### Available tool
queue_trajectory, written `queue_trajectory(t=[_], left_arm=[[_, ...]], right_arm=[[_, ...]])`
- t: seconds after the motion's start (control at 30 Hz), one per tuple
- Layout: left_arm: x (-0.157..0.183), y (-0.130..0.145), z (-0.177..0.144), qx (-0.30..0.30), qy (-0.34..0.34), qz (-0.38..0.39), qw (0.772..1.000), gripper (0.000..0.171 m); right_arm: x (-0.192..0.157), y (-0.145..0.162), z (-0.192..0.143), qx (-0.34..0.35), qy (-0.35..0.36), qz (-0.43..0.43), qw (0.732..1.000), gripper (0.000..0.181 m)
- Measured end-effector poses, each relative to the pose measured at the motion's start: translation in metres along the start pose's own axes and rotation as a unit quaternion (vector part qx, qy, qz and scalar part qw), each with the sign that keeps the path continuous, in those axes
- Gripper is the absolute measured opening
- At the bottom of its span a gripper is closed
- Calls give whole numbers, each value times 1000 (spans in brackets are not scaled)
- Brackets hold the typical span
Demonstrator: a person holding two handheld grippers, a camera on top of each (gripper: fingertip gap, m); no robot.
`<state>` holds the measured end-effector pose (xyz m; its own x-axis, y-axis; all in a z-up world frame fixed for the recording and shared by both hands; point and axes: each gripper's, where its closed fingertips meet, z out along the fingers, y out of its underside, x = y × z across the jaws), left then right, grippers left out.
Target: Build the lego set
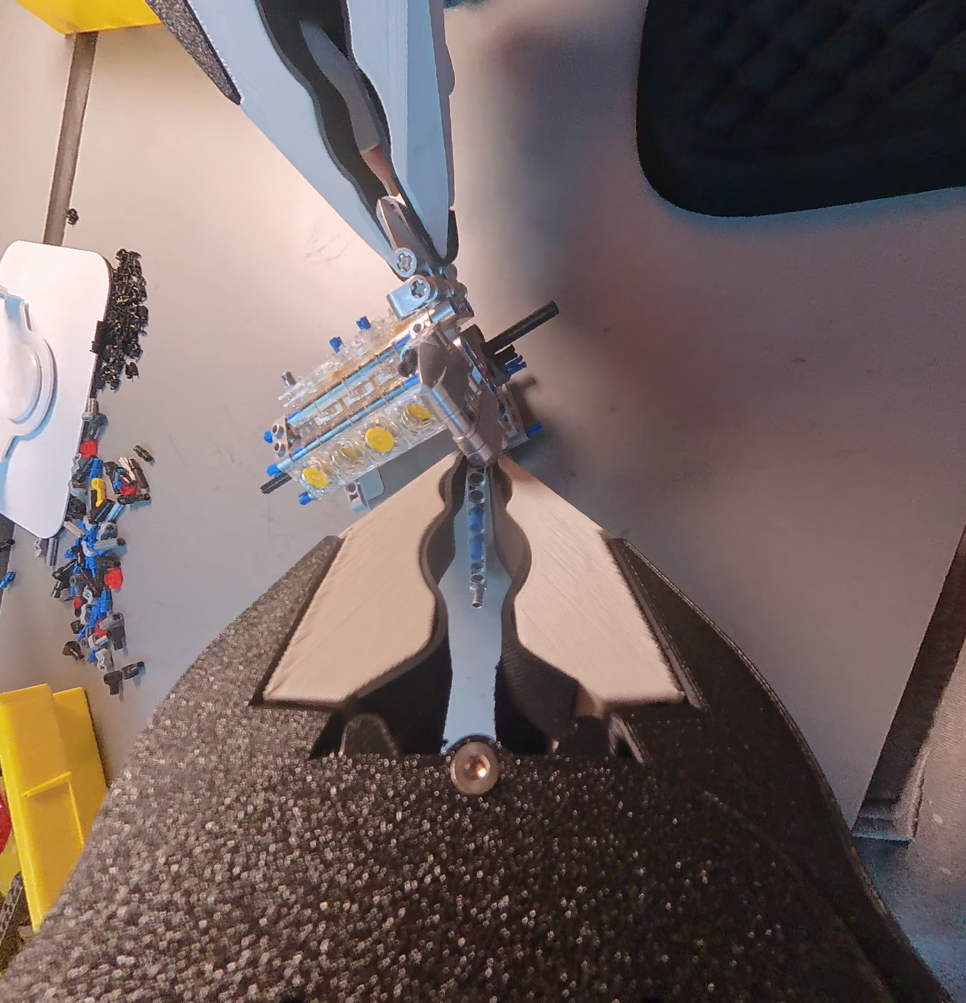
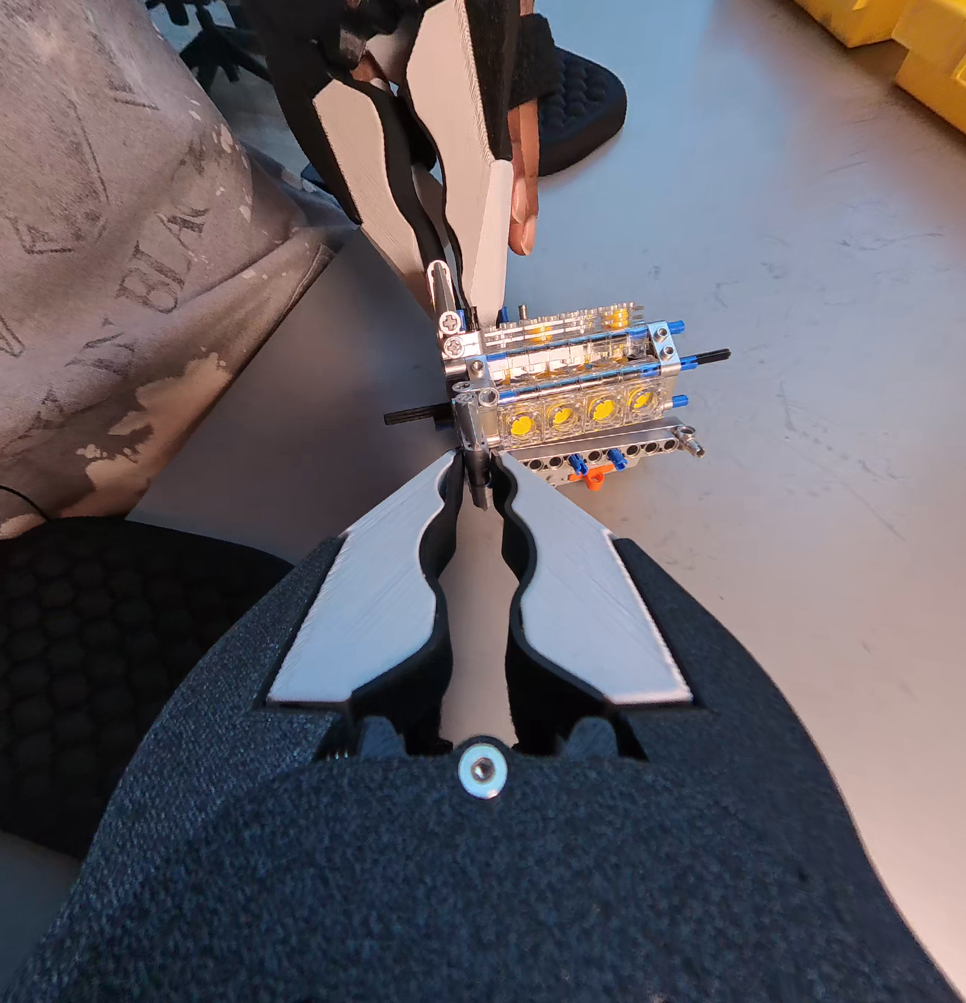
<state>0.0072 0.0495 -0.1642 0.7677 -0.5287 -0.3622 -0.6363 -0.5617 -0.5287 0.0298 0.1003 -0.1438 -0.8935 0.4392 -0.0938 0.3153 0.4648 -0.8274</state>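
We count two grippers (image 1: 472, 461) (image 2: 478, 467), one brick-built engine block (image 2: 567, 391) with four yellow discs (image 2: 600, 408), and two yellow bins (image 1: 30, 770).

Glossy clear and silver-grey plastic brick engine model (image 2: 567, 396), ridged matt white printed fingers (image 2: 589, 608) on the hand-held gripper, grainy black body, smooth scuffed matt bench (image 2: 795, 488), shiny yellow plastic bins (image 1: 41, 760)

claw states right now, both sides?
Left claw: closed on the grey end beam of the brick engine model.
Right claw: closed on the same model's grey end beam.
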Motion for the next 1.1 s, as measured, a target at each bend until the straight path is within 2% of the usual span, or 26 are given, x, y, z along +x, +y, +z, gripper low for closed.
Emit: queue_trajectory(t=[0.37, 0.53, 0.77, 0.9, 1.0, 1.1], left_arm=[[0, 1, 1, -5, 10, -1, 1000, 5], [3, 3, 6, -20, -6, 24, 999, 5], [2, 3, 7, -19, -4, 11, 1000, 5], [2, 2, 8, -20, 5, 3, 1000, 5], [2, 2, 9, -21, 9, -2, 1000, 5], [2, 1, 9, -23, 9, -2, 1000, 5]], right_arm=[[-3, 1, 1, -7, -7, 1, 1000, 8], [-6, 5, 4, -25, -10, -5, 1000, 8], [-6, 5, 6, -38, -2, -9, 999, 8], [-1, 1, -1, -83, 60, -52, 993, 11], [-2, -13, -6, -99, 111, -104, 983, 21], [-5, -25, 3, -106, 134, -136, 976, 31]])
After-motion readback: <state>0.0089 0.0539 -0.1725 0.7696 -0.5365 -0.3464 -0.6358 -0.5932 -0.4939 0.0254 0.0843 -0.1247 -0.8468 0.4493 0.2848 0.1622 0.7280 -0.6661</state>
